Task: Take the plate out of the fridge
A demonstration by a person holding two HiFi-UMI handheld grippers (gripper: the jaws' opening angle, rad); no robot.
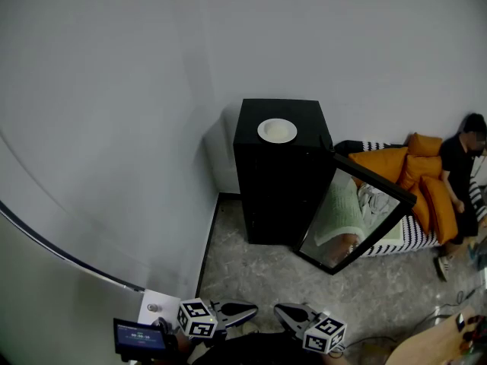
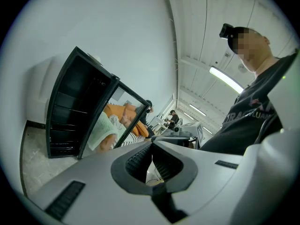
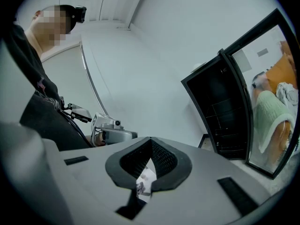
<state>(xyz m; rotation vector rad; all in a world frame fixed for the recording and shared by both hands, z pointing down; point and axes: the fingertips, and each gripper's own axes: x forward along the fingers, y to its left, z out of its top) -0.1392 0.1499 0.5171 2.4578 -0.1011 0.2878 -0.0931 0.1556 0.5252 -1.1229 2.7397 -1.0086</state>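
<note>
white plate atop black fridge, its door open

Floor: I see a grey, stone-patterned floor across the lower middle of the head view, running up to the wall corner.
On the floor: a black fridge stands in that corner at frame centre, its door swung open to the right.
Fridge top: a flat black top, just above centre.
On the fridge top: one white plate lies flat, toward the front left.
Couch: a low seat with a black-and-white striped cover at the right, behind the open door.
On the couch: I make out orange cushions and a seated person at the right edge, feet on the floor.
</note>
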